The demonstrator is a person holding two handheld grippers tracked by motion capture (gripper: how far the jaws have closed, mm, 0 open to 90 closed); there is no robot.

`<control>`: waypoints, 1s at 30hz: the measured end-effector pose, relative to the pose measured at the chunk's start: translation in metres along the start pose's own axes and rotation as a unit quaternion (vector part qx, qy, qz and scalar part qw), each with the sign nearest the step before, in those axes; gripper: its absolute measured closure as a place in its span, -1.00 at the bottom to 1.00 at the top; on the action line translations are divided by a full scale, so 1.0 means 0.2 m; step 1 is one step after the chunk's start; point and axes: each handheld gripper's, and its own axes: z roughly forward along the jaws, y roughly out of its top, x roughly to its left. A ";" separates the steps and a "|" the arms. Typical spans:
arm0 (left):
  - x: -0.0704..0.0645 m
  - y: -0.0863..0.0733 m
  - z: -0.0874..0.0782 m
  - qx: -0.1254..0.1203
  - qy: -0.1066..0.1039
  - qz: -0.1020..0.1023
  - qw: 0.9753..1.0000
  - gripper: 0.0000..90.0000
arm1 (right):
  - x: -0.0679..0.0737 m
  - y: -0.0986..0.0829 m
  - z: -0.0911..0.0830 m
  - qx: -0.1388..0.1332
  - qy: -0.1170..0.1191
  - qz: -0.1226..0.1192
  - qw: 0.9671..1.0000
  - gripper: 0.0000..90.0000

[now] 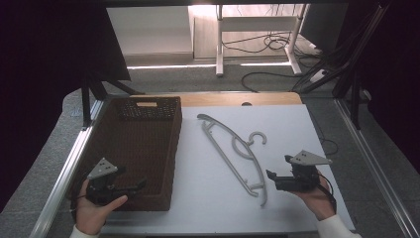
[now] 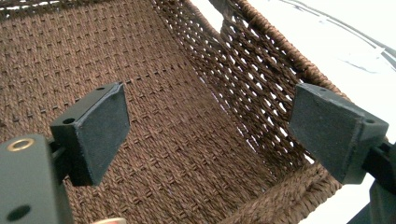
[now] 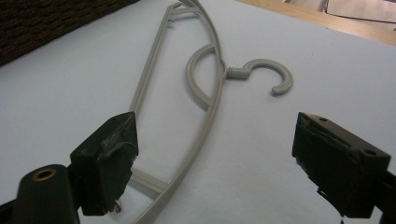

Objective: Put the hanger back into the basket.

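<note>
Your two hands sit at the bottom of the high view, left gripper (image 1: 126, 187) hovering over the near end of the brown wicker basket (image 1: 171, 148), right gripper (image 1: 277, 178) just beside the near tip of the grey plastic clothes hanger (image 1: 233, 151). Both sets of jaws are spread wide with nothing between them.

That hanger lies flat on the white table cover (image 1: 292, 134), running from about 11 o'clock down to 5 o'clock, hook (image 1: 257, 138) pointing to 3 o'clock, basket at its 9 o'clock. It looks light, stiff and kinda slick, so I'd guess it skates away if you nudge it. Probably best to pinch the thin straight bar or the arm near the closest end, since that's right in front of your right jaws.

Plenty of open cover at 3 o'clock, and the basket rim is the edge to clear.
</note>
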 end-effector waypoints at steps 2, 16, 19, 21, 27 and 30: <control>0.00 0.00 0.00 -0.002 0.001 -0.003 1.000 -0.72 | -0.01 0.01 -0.01 -0.003 0.003 0.000 1.000 -0.67; 0.00 0.01 0.00 -0.004 -0.005 -0.001 1.000 -0.70 | -0.01 -0.01 -0.01 0.005 0.008 -0.003 1.000 -0.67; 0.00 0.01 0.00 -0.004 -0.005 -0.001 1.000 -0.70 | -0.02 -0.01 -0.01 0.007 0.005 -0.004 1.000 -0.67; 0.00 0.01 0.00 -0.004 -0.005 -0.001 1.000 -0.70 | -0.02 -0.01 -0.01 0.008 0.004 -0.004 1.000 -0.67; 0.00 0.01 0.00 -0.005 -0.005 -0.002 1.000 -0.69 | -0.02 -0.01 -0.01 0.011 0.001 -0.003 1.000 -0.65; 0.00 0.01 0.00 -0.004 -0.006 -0.001 1.000 -0.69 | -0.02 -0.01 -0.01 0.013 -0.005 -0.004 1.000 -0.63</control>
